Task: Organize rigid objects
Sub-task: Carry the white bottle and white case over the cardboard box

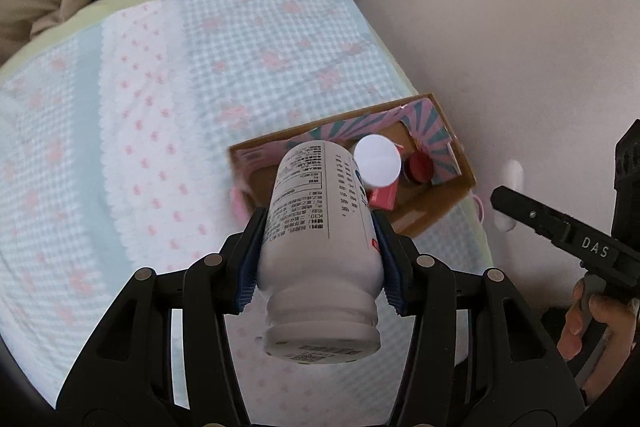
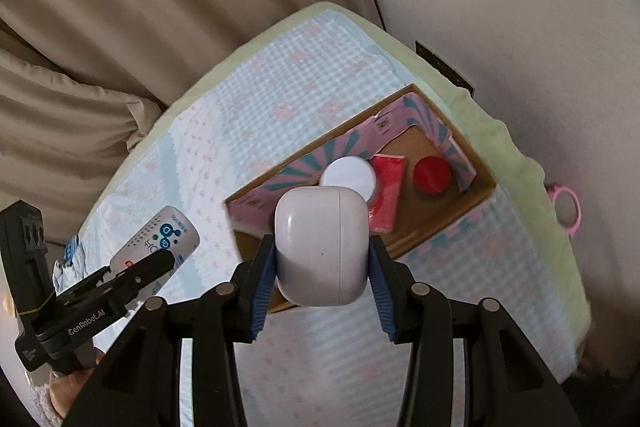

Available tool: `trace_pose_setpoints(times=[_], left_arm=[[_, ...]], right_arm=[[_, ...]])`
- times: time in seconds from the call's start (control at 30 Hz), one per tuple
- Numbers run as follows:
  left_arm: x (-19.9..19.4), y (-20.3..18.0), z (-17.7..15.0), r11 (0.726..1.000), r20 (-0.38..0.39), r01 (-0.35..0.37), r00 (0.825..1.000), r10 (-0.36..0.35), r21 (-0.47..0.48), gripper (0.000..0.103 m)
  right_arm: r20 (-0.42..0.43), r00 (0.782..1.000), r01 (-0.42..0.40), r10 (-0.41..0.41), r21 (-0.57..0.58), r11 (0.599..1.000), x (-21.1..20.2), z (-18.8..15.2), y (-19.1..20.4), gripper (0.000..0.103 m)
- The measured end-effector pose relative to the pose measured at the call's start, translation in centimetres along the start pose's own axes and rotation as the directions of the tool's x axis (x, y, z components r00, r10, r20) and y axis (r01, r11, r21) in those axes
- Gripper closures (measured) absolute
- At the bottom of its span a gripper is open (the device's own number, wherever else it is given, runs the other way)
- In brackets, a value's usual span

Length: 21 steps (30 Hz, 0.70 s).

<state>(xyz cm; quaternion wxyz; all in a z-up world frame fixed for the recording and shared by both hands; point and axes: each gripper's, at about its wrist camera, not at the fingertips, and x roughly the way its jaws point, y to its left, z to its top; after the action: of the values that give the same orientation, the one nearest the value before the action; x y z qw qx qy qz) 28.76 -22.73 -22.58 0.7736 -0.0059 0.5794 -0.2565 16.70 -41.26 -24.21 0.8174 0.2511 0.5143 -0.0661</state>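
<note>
Left wrist view: left gripper has its jaws clenched on a white plastic bottle, blue pads pressing both sides of the body. Bottle is cylindrical w/ a stepped neck and white cap, cap end toward the camera, base pointing away; dense black print runs down its label, barcode on the cap end. It hangs above the quilted blue-and-pink checked bedspread, its far end overlapping the near-left part of a cardboard box lined w/ a pink-and-teal striped pattern. In the box: a white round lid, a red packet, a red round cap. At right, the other gripper's black finger, a hand below it. Right wrist view: right gripper jaws clamped on a white earbud case, smooth, rounded corners, a seam line down it, held over the box's near edge. Same white lid, red packet and red cap inside. At left, the left gripper w/ the bottle, blue logo on its side. A pink ring sits past the bed's far-right edge.
</note>
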Motion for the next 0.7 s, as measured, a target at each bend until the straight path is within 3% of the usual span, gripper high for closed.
trace_pose_setpoints(times=[0.37, 0.7], left_arm=[[10.8, -0.9, 2.5, 0.994, -0.083, -0.069, 0.995, 0.062, -0.087, 0.056], [14.8, 0.3, 2.9, 0.988, -0.150, -0.143, 0.980, 0.133, -0.059, 0.056]], right_arm=[[-0.173, 0.985, -0.028, 0.016, -0.062, 0.998, 9.7, 4.1, -6.2, 0.062], [-0.240, 0.971, -0.031, 0.010, -0.082, 0.996, 14.3, 4.5, -8.1, 0.062]])
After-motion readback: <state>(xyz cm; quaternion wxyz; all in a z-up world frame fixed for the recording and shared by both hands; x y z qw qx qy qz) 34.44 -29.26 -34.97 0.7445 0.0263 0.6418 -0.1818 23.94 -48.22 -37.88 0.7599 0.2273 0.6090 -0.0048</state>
